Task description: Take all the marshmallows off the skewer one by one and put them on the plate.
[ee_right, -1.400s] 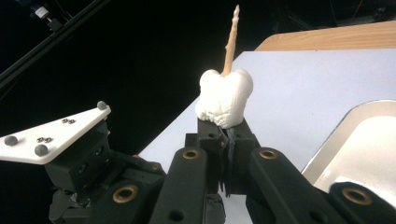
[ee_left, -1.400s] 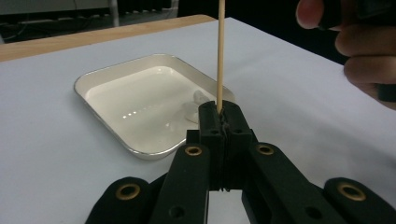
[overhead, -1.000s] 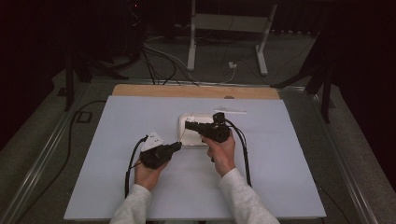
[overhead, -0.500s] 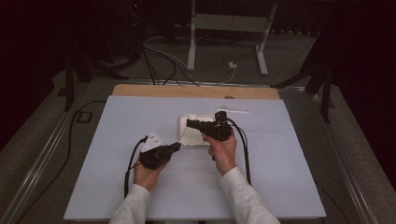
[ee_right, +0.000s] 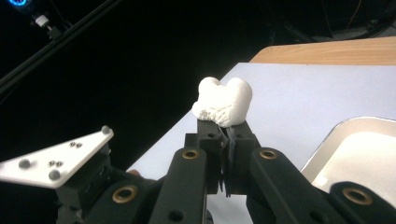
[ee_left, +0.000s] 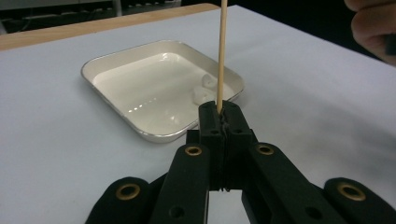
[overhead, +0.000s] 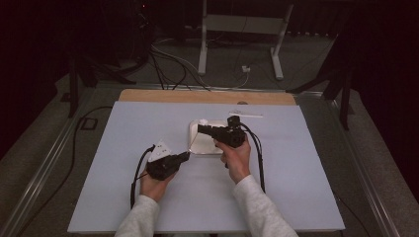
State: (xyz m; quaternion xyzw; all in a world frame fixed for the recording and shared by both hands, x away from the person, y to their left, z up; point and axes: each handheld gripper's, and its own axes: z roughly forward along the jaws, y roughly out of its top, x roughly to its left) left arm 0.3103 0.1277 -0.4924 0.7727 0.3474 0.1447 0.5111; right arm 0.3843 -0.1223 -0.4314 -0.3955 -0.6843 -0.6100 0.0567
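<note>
Resting on the pale tabletop (overhead: 123, 163), well in from the wooden strip at its far edge, a white square tray (ee_left: 140, 133) is lying between the two hands, and more white pieces (ee_left: 203, 91) are sitting in one corner of it. Above the tray's far rim, the right tool (ee_right: 223, 128) is pinching a white marshmallow (ee_right: 223, 101) by its lower edge, jaws pressed together on it; the piece is looking light, soft and spongy, so a hard squeeze would likely be crushing it, and a hold low on one side is probably leaving the middle free for piercing. Nearer the person, the left tool (ee_left: 219, 114) is clamping the foot of a thin wooden skewer (ee_left: 221, 51), which is standing upright from its closed jaws. Being slender and stiff, the stick is probably prone to snapping or pivoting if pushed sideways, so gripping it near the base while pushing straight along its length seems the safest handling.
</note>
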